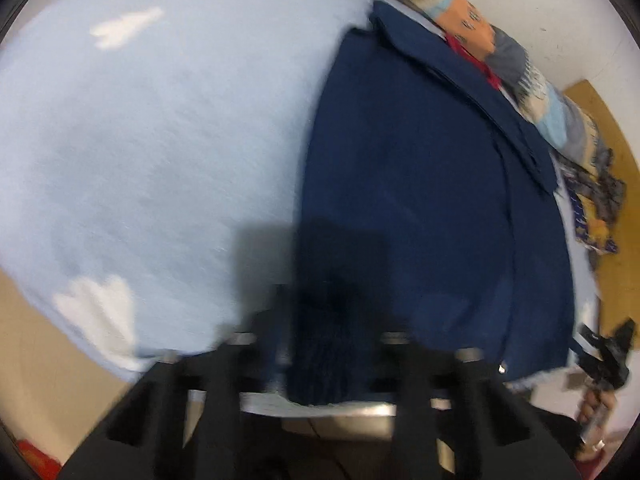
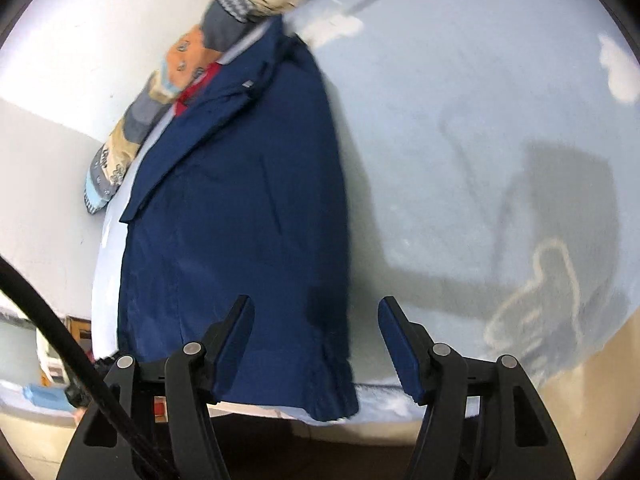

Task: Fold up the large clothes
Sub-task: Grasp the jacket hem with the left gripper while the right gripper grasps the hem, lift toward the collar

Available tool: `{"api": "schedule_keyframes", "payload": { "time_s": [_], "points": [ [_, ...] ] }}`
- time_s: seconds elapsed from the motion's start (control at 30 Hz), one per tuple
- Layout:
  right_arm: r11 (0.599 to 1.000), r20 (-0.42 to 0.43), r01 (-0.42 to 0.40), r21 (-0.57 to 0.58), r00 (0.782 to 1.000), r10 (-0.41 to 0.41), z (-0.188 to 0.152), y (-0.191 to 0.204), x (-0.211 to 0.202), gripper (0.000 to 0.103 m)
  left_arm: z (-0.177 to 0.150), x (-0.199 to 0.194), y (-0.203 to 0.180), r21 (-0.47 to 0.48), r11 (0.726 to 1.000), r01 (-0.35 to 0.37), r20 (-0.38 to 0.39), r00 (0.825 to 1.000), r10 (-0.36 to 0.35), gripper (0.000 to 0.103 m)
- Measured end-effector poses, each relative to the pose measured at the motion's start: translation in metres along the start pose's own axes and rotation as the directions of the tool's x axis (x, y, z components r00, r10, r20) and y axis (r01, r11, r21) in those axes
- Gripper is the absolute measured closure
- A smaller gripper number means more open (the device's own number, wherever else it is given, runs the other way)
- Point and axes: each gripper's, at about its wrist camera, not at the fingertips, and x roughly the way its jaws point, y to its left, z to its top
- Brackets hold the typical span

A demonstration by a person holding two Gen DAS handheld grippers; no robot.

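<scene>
The navy jacket point(image 2: 240, 208) is lying lengthwise on the pale-blue bed point(image 2: 460, 140), its near hem being pinched by the left tongs point(image 1: 316, 360) while the released right tongs point(image 2: 316, 344) are straddling the other hem corner, which likely needs gripping next.

You see a navy jacket point(image 2: 240, 208) of smooth matt cloth on a soft, slightly fuzzy light-blue bedsheet point(image 2: 460, 140); your right gripper point(image 2: 316, 344) is matt black plastic with metal pins.
</scene>
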Motion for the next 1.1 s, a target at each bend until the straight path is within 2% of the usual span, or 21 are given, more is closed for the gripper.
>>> {"api": "schedule_keyframes", "payload": {
  "time_s": [0.07, 0.17, 0.2, 0.23, 0.27, 0.37, 0.4, 0.43, 0.47, 0.5, 0.53, 0.57, 0.63, 0.73, 0.83, 0.93, 1.1],
  "points": [
    [0.999, -0.008, -0.012, 0.031, 1.0, 0.012, 0.001, -0.009, 0.001, 0.034, -0.002, 0.0, -0.005, 0.033, 0.999, -0.024, 0.008, 1.0, 0.023, 0.081],
    [0.998, -0.032, -0.012, 0.056, 0.999, 0.014, 0.002, -0.016, 0.006, 0.034, -0.004, 0.002, -0.004, 0.014, 1.0, -0.011, -0.001, 1.0, 0.011, 0.079],
    [0.998, -0.048, -0.009, 0.059, 0.999, 0.012, 0.001, -0.018, 0.01, 0.034, -0.004, 0.003, -0.004, 0.004, 1.0, -0.006, -0.01, 1.0, 0.006, 0.068],
    [0.998, -0.059, -0.002, 0.057, 0.998, 0.005, 0.001, -0.018, 0.012, 0.034, -0.004, 0.008, 0.0, -0.012, 1.0, -0.01, -0.047, 0.999, 0.01, 0.045],
    [0.999, -0.079, 0.01, 0.052, 0.997, -0.006, 0.001, -0.019, 0.017, 0.034, -0.004, 0.012, 0.001, -0.02, 1.0, -0.024, -0.063, 0.998, 0.023, 0.04],
    [0.999, -0.112, 0.004, 0.043, 0.994, 0.001, -0.002, -0.016, 0.027, 0.034, -0.004, 0.013, -0.006, 0.016, 0.999, -0.028, -0.062, 0.998, 0.029, 0.04],
    [1.0, -0.126, -0.006, 0.021, 0.992, 0.009, -0.004, -0.009, 0.031, 0.034, -0.004, 0.014, -0.01, 0.036, 0.999, -0.017, -0.061, 0.998, 0.019, 0.044],
    [1.0, -0.135, -0.015, 0.004, 0.991, 0.015, -0.006, -0.005, 0.033, 0.036, -0.005, 0.015, -0.013, 0.048, 0.999, -0.009, -0.063, 0.998, 0.012, 0.057],
    [0.999, -0.148, -0.031, -0.033, 0.989, 0.026, -0.009, 0.003, 0.037, 0.051, -0.007, 0.017, -0.018, 0.069, 0.998, -0.004, -0.073, 0.997, 0.009, 0.065],
    [0.997, -0.159, -0.029, -0.071, 0.987, 0.017, -0.011, 0.011, 0.04, 0.062, -0.008, 0.02, -0.022, 0.089, 0.996, -0.014, -0.08, 0.997, 0.021, 0.074],
    [0.993, -0.155, 0.017, -0.12, 0.987, -0.036, -0.015, 0.019, 0.044, 0.076, -0.008, 0.022, -0.025, 0.107, 0.994, -0.029, -0.076, 0.996, 0.038, 0.076],
    [0.988, -0.155, 0.045, -0.148, 0.986, -0.068, -0.017, 0.023, 0.047, 0.083, -0.008, 0.023, -0.03, 0.133, 0.99, -0.038, -0.07, 0.996, 0.047, 0.078],
    [0.973, -0.142, 0.079, -0.218, 0.984, -0.112, -0.021, 0.036, 0.049, 0.085, -0.009, 0.019, -0.035, 0.154, 0.987, -0.046, -0.042, 0.998, 0.053, 0.081],
    [0.952, -0.083, 0.084, -0.295, 0.99, -0.113, -0.023, 0.052, 0.037, 0.087, -0.011, 0.006, -0.045, 0.194, 0.979, -0.058, 0.026, 0.998, 0.054, 0.083],
    [0.935, -0.008, 0.037, -0.353, 0.999, -0.043, -0.023, 0.07, 0.02, 0.088, -0.011, -0.007, -0.055, 0.231, 0.97, -0.07, 0.101, 0.994, 0.048, 0.084],
    [0.921, 0.048, -0.006, -0.39, 0.998, 0.027, -0.02, 0.083, 0.006, 0.088, -0.01, -0.018, -0.066, 0.258, 0.963, -0.071, 0.178, 0.984, 0.025, 0.084],
    [0.917, 0.144, -0.103, -0.386, 0.975, 0.171, -0.01, 0.092, -0.019, 0.088, 0.0, -0.034, -0.07, 0.239, 0.971, -0.027, 0.264, 0.964, -0.038, 0.084]
  ]
}}
